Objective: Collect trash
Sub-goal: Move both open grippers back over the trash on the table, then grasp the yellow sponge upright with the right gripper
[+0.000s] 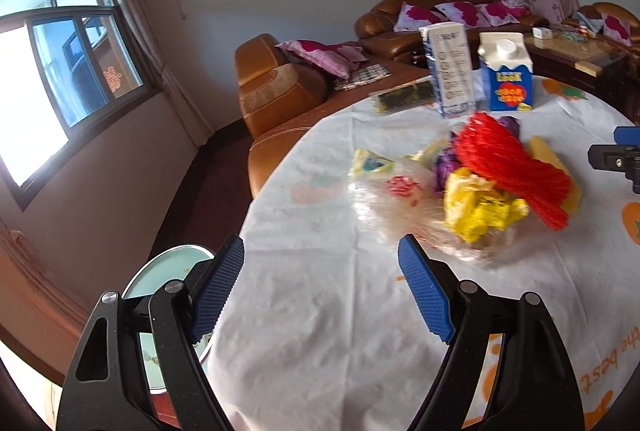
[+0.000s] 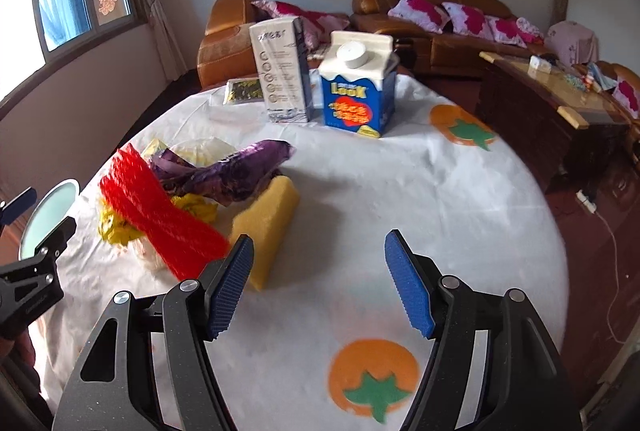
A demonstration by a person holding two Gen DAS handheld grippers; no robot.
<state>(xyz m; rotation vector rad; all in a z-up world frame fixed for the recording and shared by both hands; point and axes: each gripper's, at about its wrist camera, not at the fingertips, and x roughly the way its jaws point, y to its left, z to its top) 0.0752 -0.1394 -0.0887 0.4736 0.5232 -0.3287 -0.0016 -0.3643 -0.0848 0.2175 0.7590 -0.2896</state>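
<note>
A heap of trash lies on the round white table (image 1: 320, 331): a red foam net (image 1: 516, 171), a crumpled yellow wrapper (image 1: 476, 207), a purple wrapper (image 2: 236, 171), a clear plastic bag (image 1: 392, 207) and a yellow sponge block (image 2: 268, 223). My left gripper (image 1: 322, 263) is open and empty, just short of the plastic bag. My right gripper (image 2: 318, 255) is open and empty, its left finger beside the sponge block and the red net (image 2: 160, 211).
A tall white carton (image 2: 282, 67), a blue milk carton (image 2: 358, 87) and a dark flat packet (image 2: 244, 91) stand at the table's far side. A pale green bin (image 1: 168, 279) is below the table's left edge. Brown sofas (image 1: 280, 83) and a coffee table (image 2: 552, 103) lie beyond.
</note>
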